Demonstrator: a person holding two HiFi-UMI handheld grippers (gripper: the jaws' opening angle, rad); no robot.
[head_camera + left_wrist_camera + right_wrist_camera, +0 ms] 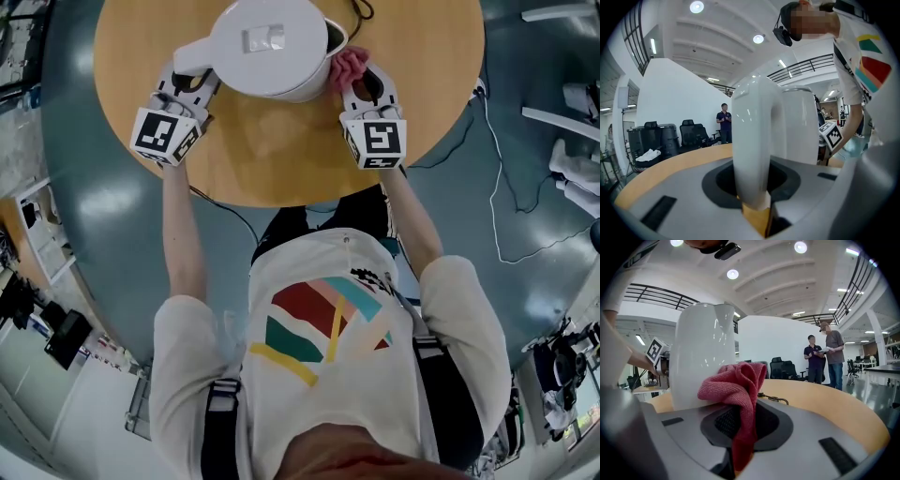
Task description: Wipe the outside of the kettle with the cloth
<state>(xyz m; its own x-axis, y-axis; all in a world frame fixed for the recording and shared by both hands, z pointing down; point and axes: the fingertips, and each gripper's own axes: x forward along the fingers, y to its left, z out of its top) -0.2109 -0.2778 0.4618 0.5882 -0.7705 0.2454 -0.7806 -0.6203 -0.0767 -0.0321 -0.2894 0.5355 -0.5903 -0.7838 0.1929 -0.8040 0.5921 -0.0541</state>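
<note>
— Where is the kettle found?
— The white electric kettle (272, 47) is stood upright on the round wooden table (281, 169), towards the far edge, with its lid closed. It is flanked by the two grippers.
— How is the left gripper set?
— The left gripper (195, 82) is clenched on the kettle's handle (752, 140). In the left gripper view the white handle is seen clamped upright between the jaws, with the kettle's body just behind it.
— And the right one?
— The right gripper (364, 86) is closed on a red cloth (736, 385). A strip of the cloth is pinched between the jaws, and the bunched rest is laid against the kettle's side wall, just beside the spout (334, 36) in the head view.
— Is anything else seen on the table?
— A dark cord (773, 399) is seen on the tabletop just beyond the cloth.
</note>
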